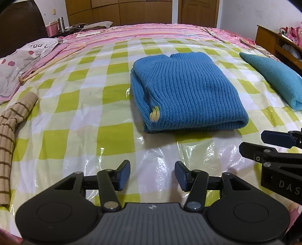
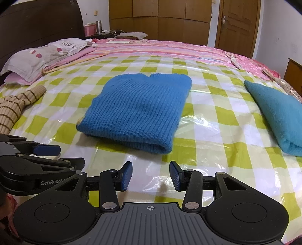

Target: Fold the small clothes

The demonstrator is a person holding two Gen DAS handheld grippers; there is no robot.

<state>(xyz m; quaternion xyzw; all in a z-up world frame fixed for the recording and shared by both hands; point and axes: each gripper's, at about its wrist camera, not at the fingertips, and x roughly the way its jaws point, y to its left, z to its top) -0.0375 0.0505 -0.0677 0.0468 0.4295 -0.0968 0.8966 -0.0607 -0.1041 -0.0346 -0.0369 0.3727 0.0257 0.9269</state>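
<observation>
A blue ribbed knit sweater (image 1: 186,92) lies folded into a rectangle in the middle of the bed; it also shows in the right wrist view (image 2: 137,111). My left gripper (image 1: 152,175) is open and empty, over the bed's near edge, short of the sweater. My right gripper (image 2: 150,175) is open and empty too, also short of the sweater. Each gripper shows at the side of the other's view: the right gripper (image 1: 264,142), the left gripper (image 2: 66,154). A tan striped garment (image 1: 11,128) lies unfolded at the left. A folded teal garment (image 1: 275,79) lies at the right.
A green and white checked plastic sheet (image 1: 90,105) covers the bed over a pink quilt (image 1: 160,30). A grey pillow (image 2: 43,54) lies at the far left. A wooden stick (image 1: 52,62) lies along the sheet's left edge. Wooden cupboards (image 2: 160,17) and a door (image 2: 237,24) stand behind.
</observation>
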